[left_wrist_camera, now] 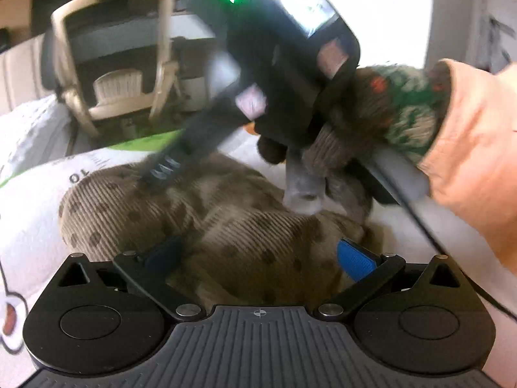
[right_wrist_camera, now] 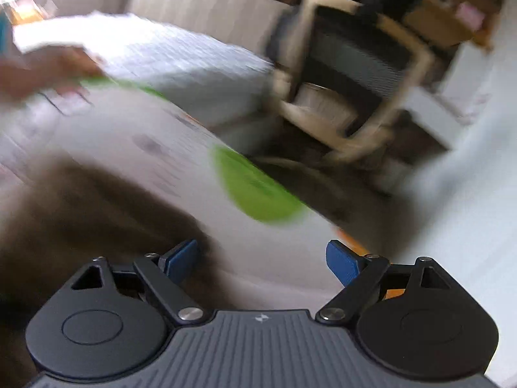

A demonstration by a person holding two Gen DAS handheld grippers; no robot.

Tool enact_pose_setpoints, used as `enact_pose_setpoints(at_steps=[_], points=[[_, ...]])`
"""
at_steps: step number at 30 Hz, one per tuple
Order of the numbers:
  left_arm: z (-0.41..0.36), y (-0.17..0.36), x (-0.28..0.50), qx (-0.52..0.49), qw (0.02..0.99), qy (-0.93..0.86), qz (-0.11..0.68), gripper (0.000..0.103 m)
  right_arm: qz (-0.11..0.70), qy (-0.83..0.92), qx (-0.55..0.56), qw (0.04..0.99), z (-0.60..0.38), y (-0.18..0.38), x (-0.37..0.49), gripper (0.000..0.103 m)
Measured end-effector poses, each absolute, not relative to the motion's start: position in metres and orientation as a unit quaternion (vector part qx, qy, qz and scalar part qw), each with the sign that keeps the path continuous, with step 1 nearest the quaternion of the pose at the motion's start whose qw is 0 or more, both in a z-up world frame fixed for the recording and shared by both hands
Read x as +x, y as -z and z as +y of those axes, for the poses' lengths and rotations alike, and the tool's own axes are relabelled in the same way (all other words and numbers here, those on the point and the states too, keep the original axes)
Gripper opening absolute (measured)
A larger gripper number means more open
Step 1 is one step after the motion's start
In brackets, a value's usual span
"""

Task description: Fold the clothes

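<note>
A brown ribbed garment with dark spots [left_wrist_camera: 200, 216] lies crumpled on a white printed sheet [left_wrist_camera: 29, 213]. My left gripper [left_wrist_camera: 258, 258] is open, its blue pads [left_wrist_camera: 355, 258] just above the garment's near part. In the left wrist view the other gripper's black finger [left_wrist_camera: 181, 155] reaches down onto the garment's far edge, held by a gloved hand [left_wrist_camera: 381, 119]. In the right wrist view my right gripper [right_wrist_camera: 261, 258] is open and empty; the view is blurred, with the garment as a brown smear [right_wrist_camera: 97, 220] at the left.
A beige office chair [left_wrist_camera: 113, 58] stands beyond the sheet, also in the right wrist view [right_wrist_camera: 349, 74]. A green patch [right_wrist_camera: 255, 190] is printed on the sheet. An orange sleeve [left_wrist_camera: 478, 148] fills the right of the left wrist view.
</note>
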State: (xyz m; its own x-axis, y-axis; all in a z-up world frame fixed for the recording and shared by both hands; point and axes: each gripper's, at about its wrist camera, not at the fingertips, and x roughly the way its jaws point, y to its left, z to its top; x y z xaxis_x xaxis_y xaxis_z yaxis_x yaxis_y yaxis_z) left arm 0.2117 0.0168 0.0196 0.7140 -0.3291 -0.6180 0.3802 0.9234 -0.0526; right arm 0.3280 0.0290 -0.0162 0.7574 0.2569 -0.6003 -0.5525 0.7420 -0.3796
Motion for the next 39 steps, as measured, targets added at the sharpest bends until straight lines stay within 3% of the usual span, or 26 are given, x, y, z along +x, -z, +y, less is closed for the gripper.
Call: enact_pose_setpoints(at_steps=[3, 5, 11, 17, 19, 21, 23, 25, 27, 28, 34, 39], points=[[0.035, -0.031, 0.2, 0.004, 0.916, 0.23, 0.329, 0.103, 0.301, -0.221, -0.22, 0.901, -0.013, 0.036, 0.332, 0.086], [0.066, -0.037, 0.2, -0.08, 0.915, 0.23, 0.321, 0.103, 0.325, -0.232, -0.15, 0.904, -0.039, 0.038, 0.333, 0.086], [0.15, -0.015, 0.241, -0.267, 0.898, 0.09, 0.338, 0.103, 0.311, -0.251, -0.095, 0.912, -0.066, 0.027, 0.315, 0.085], [0.154, -0.01, 0.248, -0.272, 0.891, 0.081, 0.354, 0.103, 0.32, -0.348, 0.076, 0.878, -0.11, 0.002, 0.295, 0.078], [0.153, -0.009, 0.249, -0.269, 0.891, 0.082, 0.357, 0.103, 0.318, -0.362, 0.06, 0.874, -0.102, 0.006, 0.287, 0.073], [0.153, -0.008, 0.243, -0.268, 0.89, 0.078, 0.361, 0.102, 0.324, -0.373, 0.041, 0.868, -0.089, 0.014, 0.283, 0.058], [0.149, -0.003, 0.246, -0.272, 0.886, 0.074, 0.368, 0.1, 0.343, -0.378, 0.032, 0.859, -0.074, 0.027, 0.286, 0.051], [0.144, 0.002, 0.244, -0.273, 0.883, 0.07, 0.375, 0.085, 0.357, -0.387, 0.062, 0.848, -0.068, 0.036, 0.292, 0.034], [0.141, 0.001, 0.243, -0.274, 0.883, 0.063, 0.376, 0.079, 0.35, -0.393, 0.077, 0.847, -0.068, 0.028, 0.29, 0.013], [0.139, -0.002, 0.243, -0.275, 0.883, 0.061, 0.375, 0.077, 0.333, -0.399, 0.076, 0.851, -0.07, 0.018, 0.285, 0.009], [0.104, -0.044, 0.25, -0.233, 0.901, 0.114, 0.348, 0.076, 0.279, -0.381, 0.024, 0.881, -0.09, -0.026, 0.272, 0.008], [0.091, -0.035, 0.26, -0.217, 0.902, 0.105, 0.358, 0.086, 0.331, -0.306, -0.017, 0.893, -0.096, 0.019, 0.294, 0.008]])
